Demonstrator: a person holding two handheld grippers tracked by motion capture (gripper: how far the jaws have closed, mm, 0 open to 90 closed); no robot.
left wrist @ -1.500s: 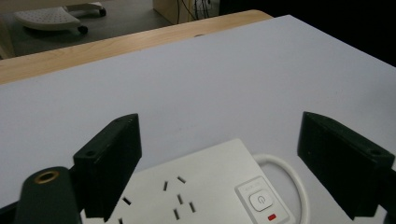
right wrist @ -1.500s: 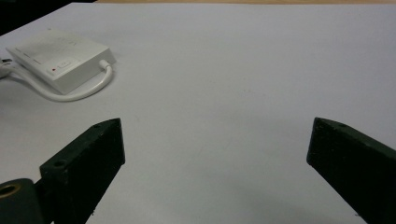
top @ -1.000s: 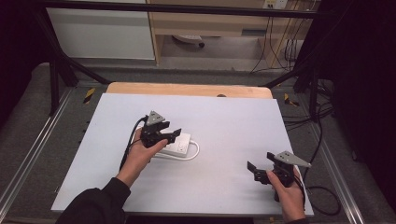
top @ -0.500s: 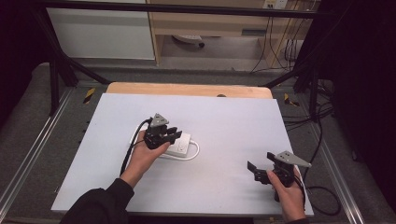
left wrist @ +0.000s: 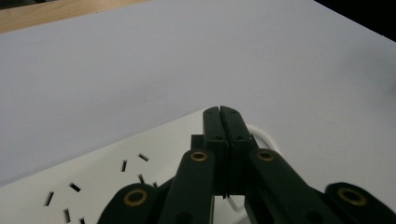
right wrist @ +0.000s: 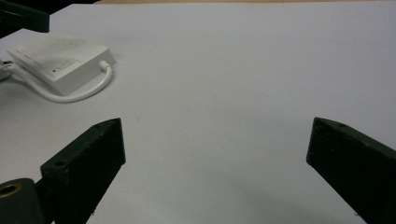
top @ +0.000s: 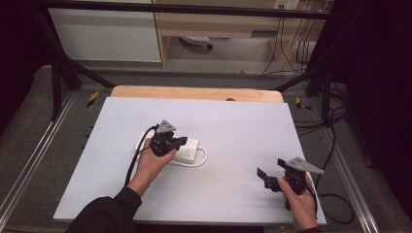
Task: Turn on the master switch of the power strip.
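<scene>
Left gripper [left wrist: 223, 116]: jaws have just closed fully, empty, over the power strip [top: 187, 149].
Right gripper [right wrist: 215, 154]: jaws wide open, empty.
Progress: strip not yet gripped or moved on the counter [top: 243, 121].

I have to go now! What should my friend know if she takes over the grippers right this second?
Left gripper: jaws just closed, shut with nothing between them, above the white power strip.
Right gripper: open, empty, near the table's right front corner.
Power strip: lies flat left of centre, its white cord looped beside it.
Done: nothing gripped.
Left: probably pressing or handling the strip; that is a guess.
</scene>
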